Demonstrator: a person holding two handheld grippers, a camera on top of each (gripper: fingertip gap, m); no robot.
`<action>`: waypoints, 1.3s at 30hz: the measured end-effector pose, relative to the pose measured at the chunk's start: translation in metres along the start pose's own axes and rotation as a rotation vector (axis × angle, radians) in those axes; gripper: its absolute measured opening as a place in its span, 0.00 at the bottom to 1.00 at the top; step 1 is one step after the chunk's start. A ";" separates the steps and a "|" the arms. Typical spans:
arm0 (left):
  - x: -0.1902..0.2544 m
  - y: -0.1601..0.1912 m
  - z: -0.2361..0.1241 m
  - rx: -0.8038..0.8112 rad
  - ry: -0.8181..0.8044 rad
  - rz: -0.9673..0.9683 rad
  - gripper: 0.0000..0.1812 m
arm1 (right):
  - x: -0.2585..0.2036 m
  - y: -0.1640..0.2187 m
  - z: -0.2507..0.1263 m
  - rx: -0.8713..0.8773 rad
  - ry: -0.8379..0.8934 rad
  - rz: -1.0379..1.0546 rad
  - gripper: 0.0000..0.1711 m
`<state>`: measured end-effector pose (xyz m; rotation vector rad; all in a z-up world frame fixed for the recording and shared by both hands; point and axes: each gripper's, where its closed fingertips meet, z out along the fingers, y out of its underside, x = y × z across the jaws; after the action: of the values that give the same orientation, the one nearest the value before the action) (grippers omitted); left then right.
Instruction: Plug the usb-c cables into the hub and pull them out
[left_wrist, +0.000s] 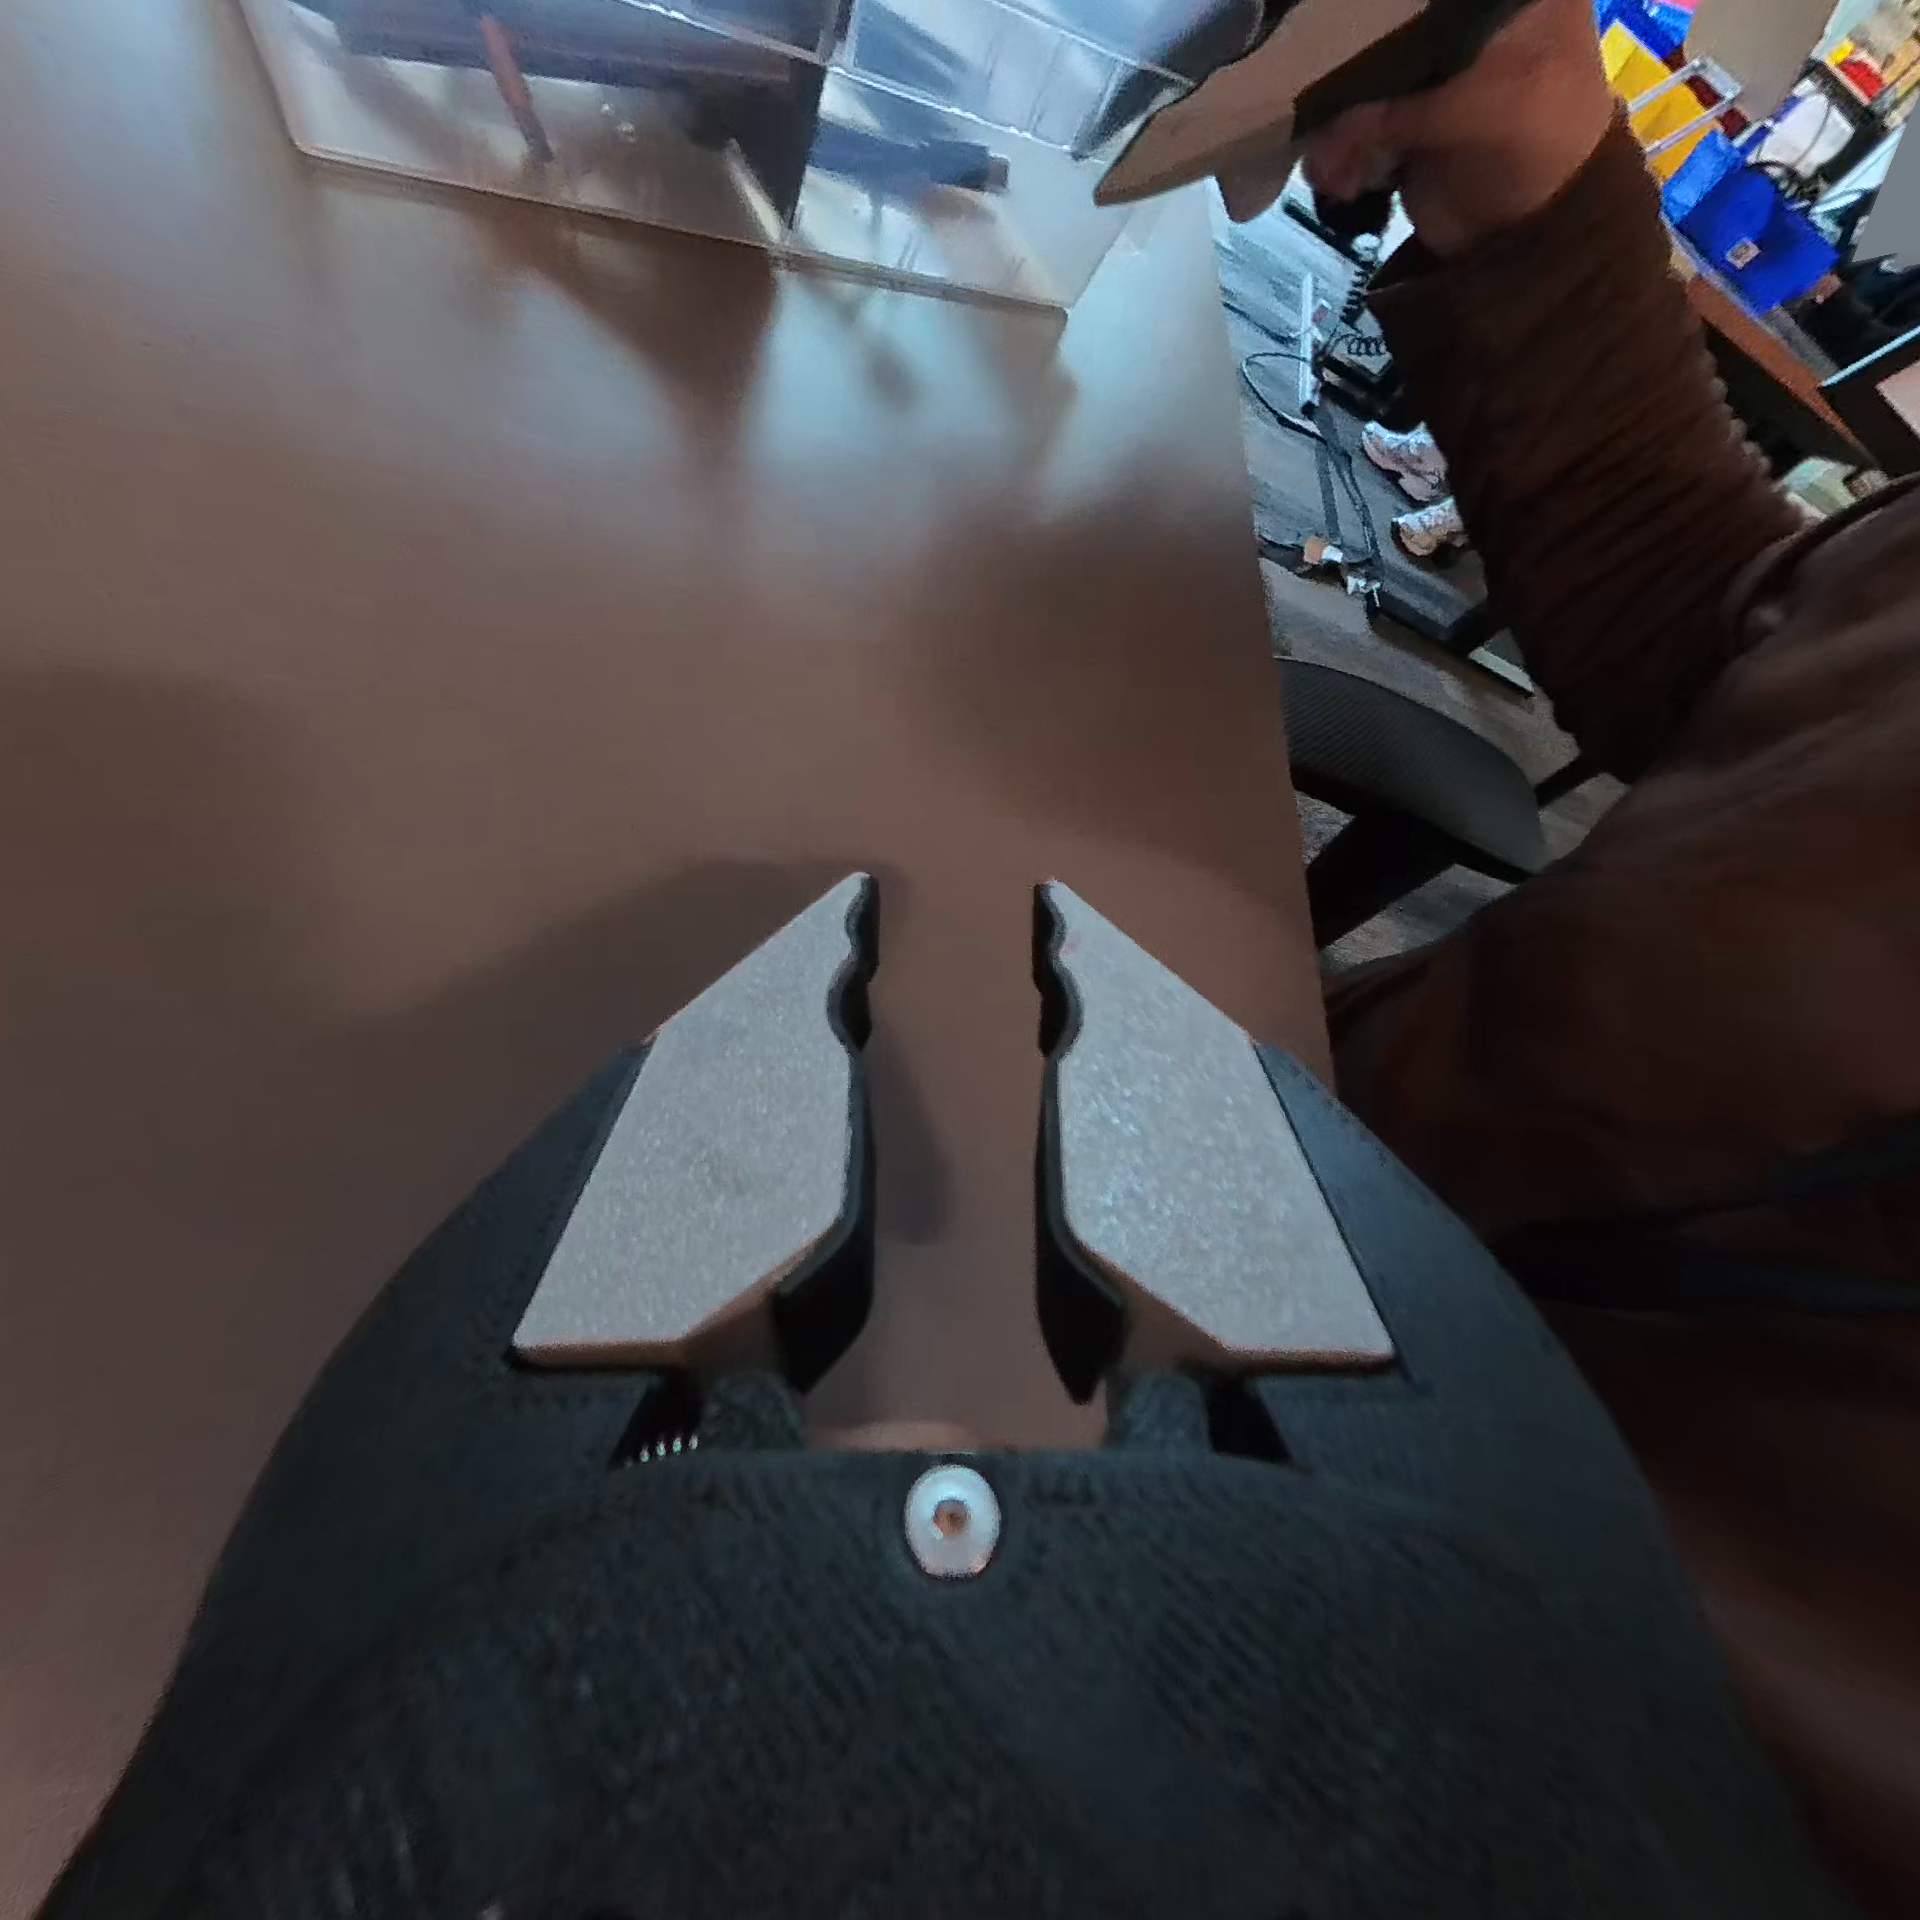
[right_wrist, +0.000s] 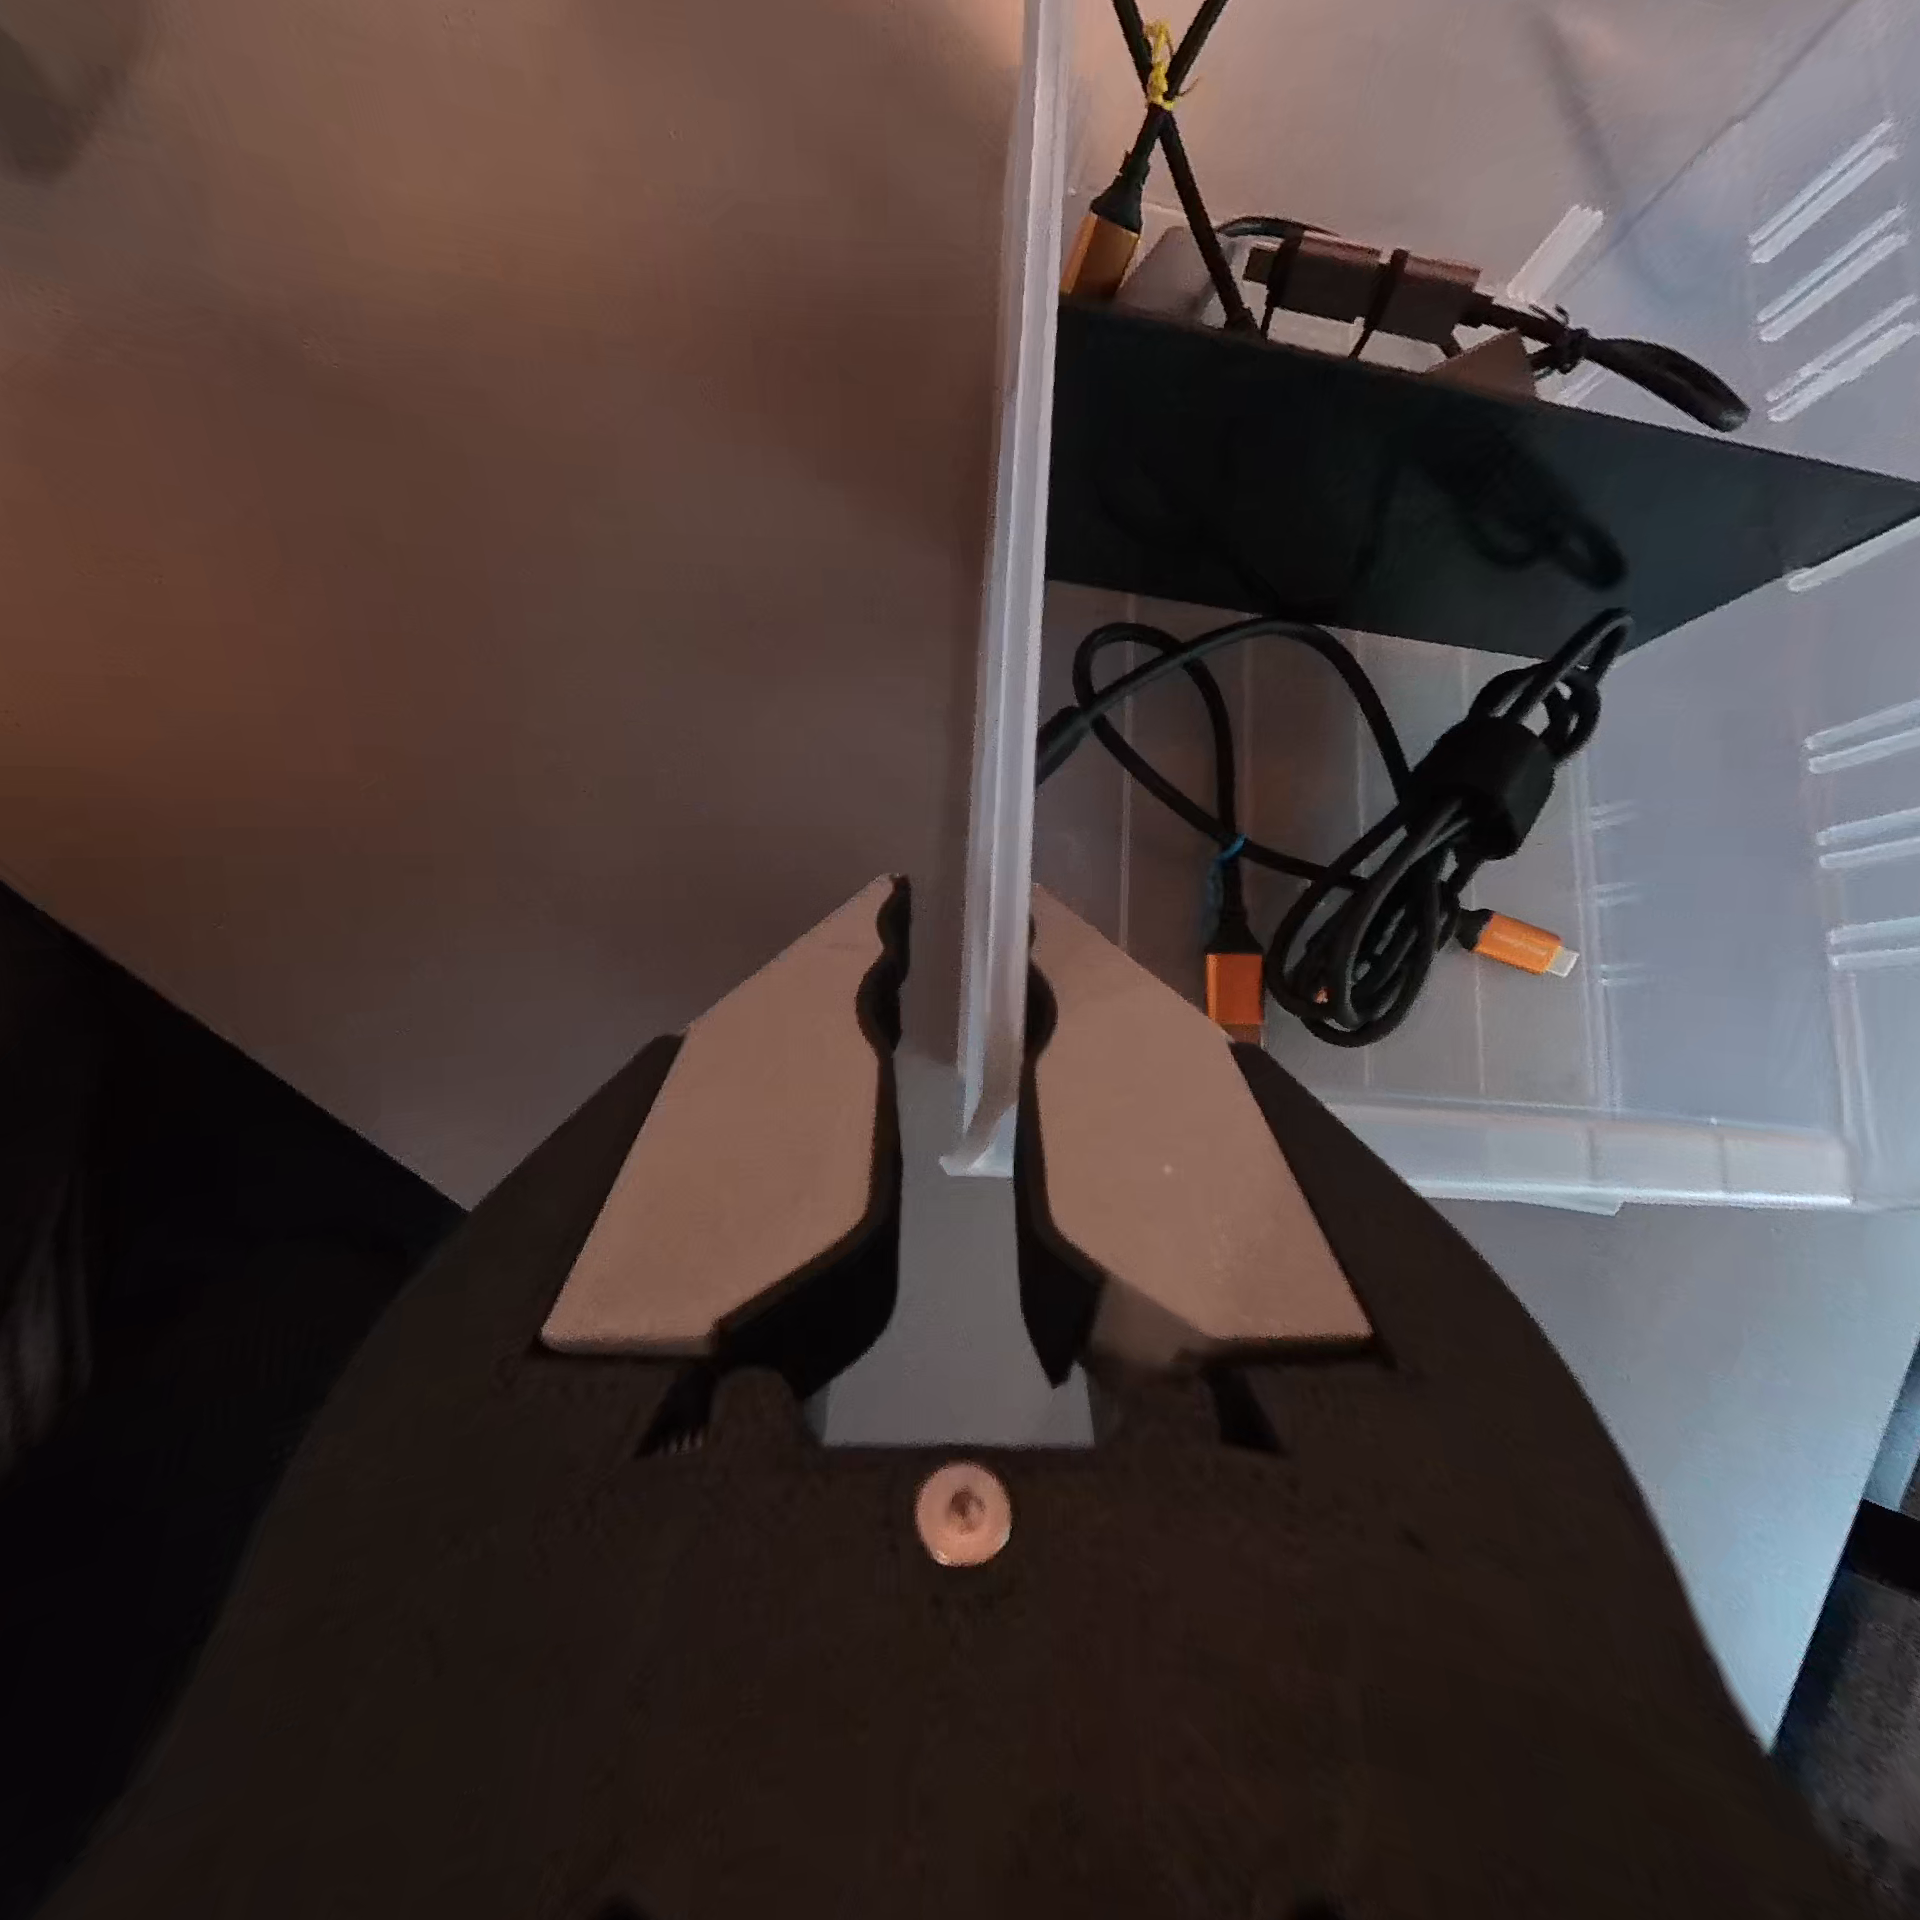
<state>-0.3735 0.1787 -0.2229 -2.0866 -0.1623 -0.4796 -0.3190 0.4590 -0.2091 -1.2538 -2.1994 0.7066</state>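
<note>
Left gripper (left_wrist: 956, 904) hangs low over the bare brown table (left_wrist: 520, 623), fingers parted with a clear gap and nothing between them. Far end of that view there's the clear bin (left_wrist: 644, 135), a bit blurry. The right gripper (left_wrist: 1299, 114) shows up top right, above the bin.

Over in the right wrist view, the right gripper (right_wrist: 966, 914) sits at the bin's near corner, and its fingers straddle the clear wall (right_wrist: 1023, 520). They're partly open; looks like one finger is outside the wall and one inside. Can't tell if they actually pinch it.

The cables are inside the bin. A black coil (right_wrist: 1392, 904) with a strap around it lies on the bin floor, with two orange plugs, one (right_wrist: 1234, 982) near the wall and one (right_wrist: 1512, 945) further right. Up on a dark shelf (right_wrist: 1455, 488) there's what I take for the hub (right_wrist: 1361, 286), with another orange plug (right_wrist: 1107, 244) beside it.

Handling guess: the cable is light and floppy, so grabbing the cord gives you zero control of the tip. I'd pinch the stiff orange plug shell across its flat sides. The hub looks light too, so it'll probably slide unless the other gripper pins it.
</note>
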 end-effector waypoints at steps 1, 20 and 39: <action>0.001 0.001 0.000 -0.003 0.005 -0.001 0.15 | 0.000 -0.001 0.001 -0.001 -0.005 0.001 0.08; 0.003 0.004 -0.004 -0.003 0.057 -0.067 0.16 | 0.088 -0.090 -0.021 0.130 0.118 -0.010 0.08; 0.009 -0.020 -0.041 0.160 0.304 0.042 0.36 | 0.110 -0.127 0.031 0.424 -0.016 -0.043 0.27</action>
<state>-0.3821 0.1537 -0.1841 -1.8334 0.0217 -0.7271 -0.4662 0.4941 -0.1303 -0.9831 -1.9433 1.0973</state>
